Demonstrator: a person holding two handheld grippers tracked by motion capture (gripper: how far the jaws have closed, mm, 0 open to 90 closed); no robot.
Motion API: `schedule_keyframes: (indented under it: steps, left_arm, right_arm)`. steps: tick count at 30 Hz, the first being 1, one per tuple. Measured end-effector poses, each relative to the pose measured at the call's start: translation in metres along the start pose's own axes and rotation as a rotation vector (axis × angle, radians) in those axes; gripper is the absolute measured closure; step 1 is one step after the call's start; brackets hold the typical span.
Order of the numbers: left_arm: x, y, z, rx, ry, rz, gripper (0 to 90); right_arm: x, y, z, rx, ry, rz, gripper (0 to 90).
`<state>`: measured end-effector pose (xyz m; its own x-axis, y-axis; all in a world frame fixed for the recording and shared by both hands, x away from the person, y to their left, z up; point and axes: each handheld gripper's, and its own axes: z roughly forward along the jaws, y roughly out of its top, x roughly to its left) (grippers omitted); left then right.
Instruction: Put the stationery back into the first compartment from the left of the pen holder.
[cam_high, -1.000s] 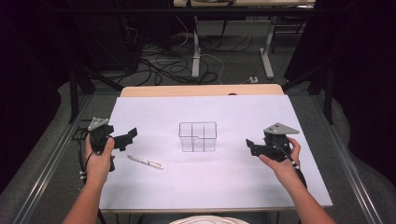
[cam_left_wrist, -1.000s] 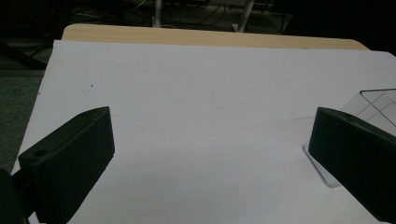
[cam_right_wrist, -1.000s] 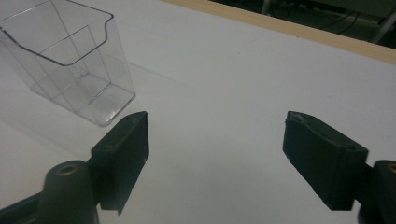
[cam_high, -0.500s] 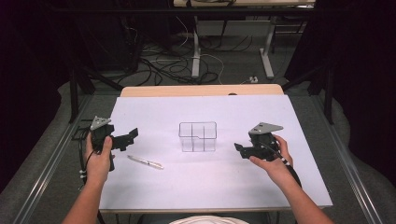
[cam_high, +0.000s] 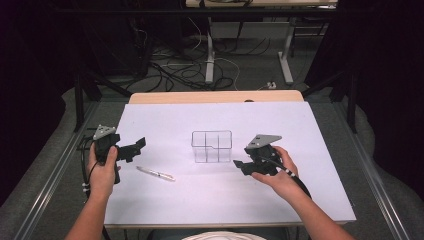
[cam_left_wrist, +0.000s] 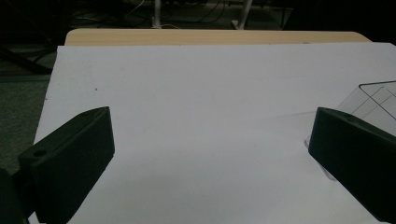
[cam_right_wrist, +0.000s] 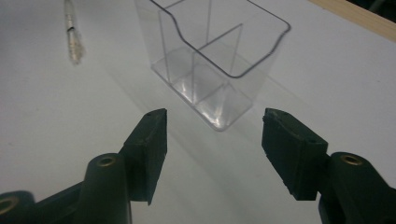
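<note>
White paper is covering the table (cam_high: 320, 150). Near its middle the clear divided container (cam_high: 212, 146) is standing upright, the pen (cam_high: 156, 173) lying to its left. Right gripper (cam_high: 240, 165) is nosing toward the container, jaws narrowing, nothing between them. Left gripper (cam_high: 137, 148) is hovering, jaws wide apart.

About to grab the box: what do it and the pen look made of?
The box looks like clear, glossy hard plastic: the sheet shows through its walls and dividers, and the edges catch light. The pen seems pale plastic with a see-through barrel, though it is too small and blurred to be sure. The right gripper, its jaws just closing, holds nothing.
</note>
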<state>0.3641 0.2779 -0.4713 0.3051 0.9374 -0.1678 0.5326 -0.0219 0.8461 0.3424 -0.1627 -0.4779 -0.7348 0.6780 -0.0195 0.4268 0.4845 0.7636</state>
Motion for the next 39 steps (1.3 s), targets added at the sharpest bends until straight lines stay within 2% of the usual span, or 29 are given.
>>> schedule_keyframes:
  steps: [3, 6, 10, 15, 22, 39]
  left_arm:
    - [0.000, 0.001, -0.001, -0.001, -0.003, 0.002, 0.1]
    - [0.000, 0.001, -0.001, -0.002, -0.009, 0.002, 0.1]
    - [0.000, 0.001, -0.001, -0.005, -0.010, 0.005, 0.1]
    - [0.002, 0.001, -0.002, -0.003, -0.009, 0.000, 0.1]
    - [0.004, 0.001, -0.003, -0.004, -0.003, -0.007, 0.1]
    - [0.011, 0.001, -0.009, -0.018, 0.008, -0.024, 0.1]
  right_arm:
    - [0.010, 0.005, 0.006, -0.008, 0.033, -0.021, 42.7]
    - [0.019, 0.012, 0.015, 0.014, 0.071, -0.047, 43.8]
    - [0.034, 0.020, 0.026, 0.034, 0.089, -0.081, 46.9]
    - [0.046, 0.028, 0.041, 0.068, 0.135, -0.104, 49.1]
    - [0.062, 0.038, 0.062, 0.084, 0.170, -0.124, 52.1]
    - [0.099, 0.065, 0.116, 0.141, 0.242, -0.198, 53.0]
